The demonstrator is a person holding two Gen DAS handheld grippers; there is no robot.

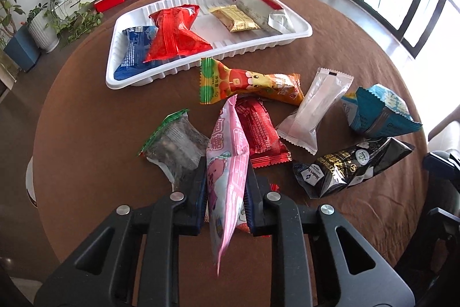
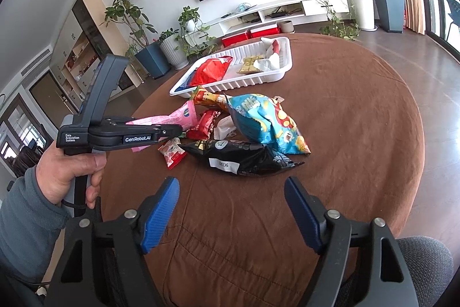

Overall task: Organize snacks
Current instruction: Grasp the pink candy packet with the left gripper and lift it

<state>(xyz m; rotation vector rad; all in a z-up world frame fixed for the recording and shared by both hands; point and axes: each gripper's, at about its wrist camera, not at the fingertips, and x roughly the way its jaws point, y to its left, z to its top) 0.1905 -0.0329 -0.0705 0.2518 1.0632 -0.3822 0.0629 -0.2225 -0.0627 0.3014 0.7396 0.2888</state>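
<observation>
Left wrist view: the left tongs (image 1: 226,186) are clamped on a pink snack packet (image 1: 227,163), which stands on edge between the two pads, its lower end hanging toward the camera. Around it on the brown table (image 1: 86,111) lie a clear packet with a green edge (image 1: 172,146) just to its left, a red packet (image 1: 263,134) touching it on the right, an orange packet (image 1: 253,85) beyond, then a white packet (image 1: 313,111), a blue bag (image 1: 379,111) and a black bag (image 1: 350,166). Farther back sits a white tray (image 1: 304,32) holding a blue packet (image 1: 132,51) partly under a large red bag (image 1: 175,33), a gold packet (image 1: 235,17) and a white and red pouch (image 1: 258,9). From the right wrist view, the right tongs (image 2: 231,186) are spread wide with nothing between the blue pads, held above bare tablecloth just short of the black bag. A hand (image 2: 69,171) in a grey sleeve (image 2: 26,220) grips the handle of the left tool, with the pink packet lifted clear of the pile.
</observation>
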